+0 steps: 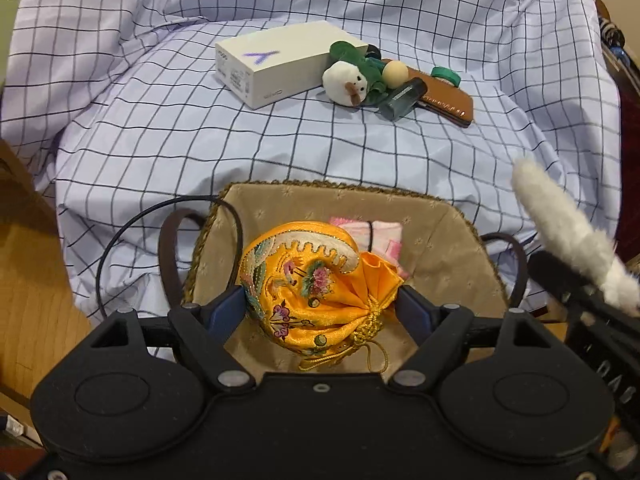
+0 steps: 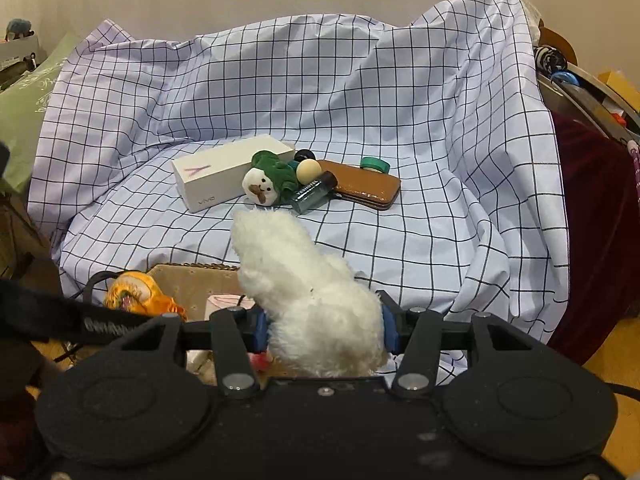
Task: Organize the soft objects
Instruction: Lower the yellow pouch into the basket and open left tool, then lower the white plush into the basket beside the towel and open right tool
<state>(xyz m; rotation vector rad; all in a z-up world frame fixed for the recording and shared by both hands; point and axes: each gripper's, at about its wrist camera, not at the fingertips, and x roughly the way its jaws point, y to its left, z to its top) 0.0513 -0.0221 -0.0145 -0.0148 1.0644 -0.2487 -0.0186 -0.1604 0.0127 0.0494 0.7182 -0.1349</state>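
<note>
My left gripper [image 1: 322,306] is shut on an embroidered yellow drawstring pouch [image 1: 316,284], held over the beige fabric-lined basket [image 1: 440,240]. A pink and white cloth [image 1: 380,236] lies inside the basket behind the pouch. My right gripper [image 2: 324,328] is shut on a fluffy white plush toy [image 2: 304,284], which sticks up and forward. That plush [image 1: 568,232] shows at the right edge of the left wrist view. A small white plush with a green hood [image 2: 268,180] lies further back on the checked sheet.
On the checked sheet [image 2: 400,100] sit a white phone box [image 2: 224,176], a brown leather case [image 2: 364,188], a dark small bottle [image 2: 314,194], a cream ball [image 2: 308,168] and a green roll [image 2: 374,165]. Wooden floor [image 1: 32,280] is left of the basket; clutter is at right.
</note>
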